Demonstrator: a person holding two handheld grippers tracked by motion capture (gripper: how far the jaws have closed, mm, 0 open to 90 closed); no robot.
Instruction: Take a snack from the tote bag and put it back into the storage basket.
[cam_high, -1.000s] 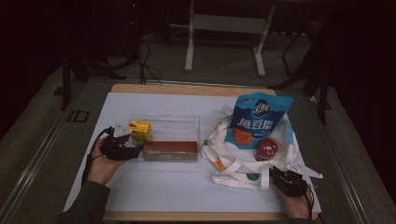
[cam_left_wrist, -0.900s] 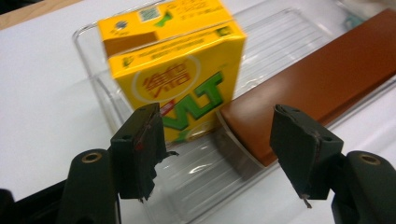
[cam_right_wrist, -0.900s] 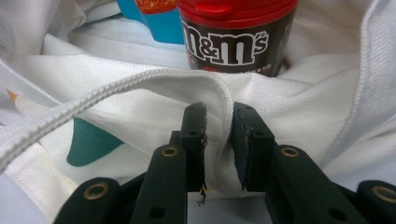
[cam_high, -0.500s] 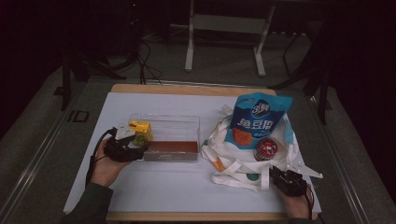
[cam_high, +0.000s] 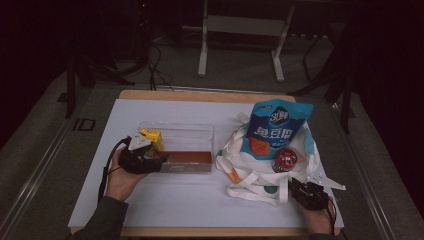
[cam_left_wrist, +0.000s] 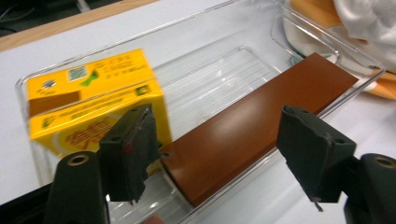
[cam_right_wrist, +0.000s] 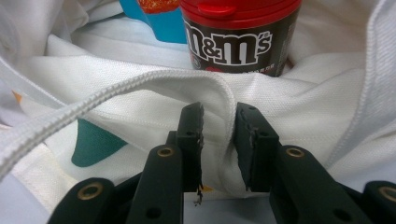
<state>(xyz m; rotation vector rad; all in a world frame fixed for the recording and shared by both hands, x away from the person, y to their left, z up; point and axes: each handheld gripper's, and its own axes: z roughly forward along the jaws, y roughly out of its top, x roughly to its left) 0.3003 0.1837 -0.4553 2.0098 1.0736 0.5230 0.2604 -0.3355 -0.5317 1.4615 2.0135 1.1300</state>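
My left gripper has just been opening, pads clear of the yellow drink carton in the clear plastic tray, carton beside its left jaw. My right gripper, nearer the white canvas tote bag, pinches its edge.

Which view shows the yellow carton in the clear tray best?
The left gripper view: the yellow carton sits close and sharp at the clear tray's end, beside the brown bar. The high view shows it small and dim.
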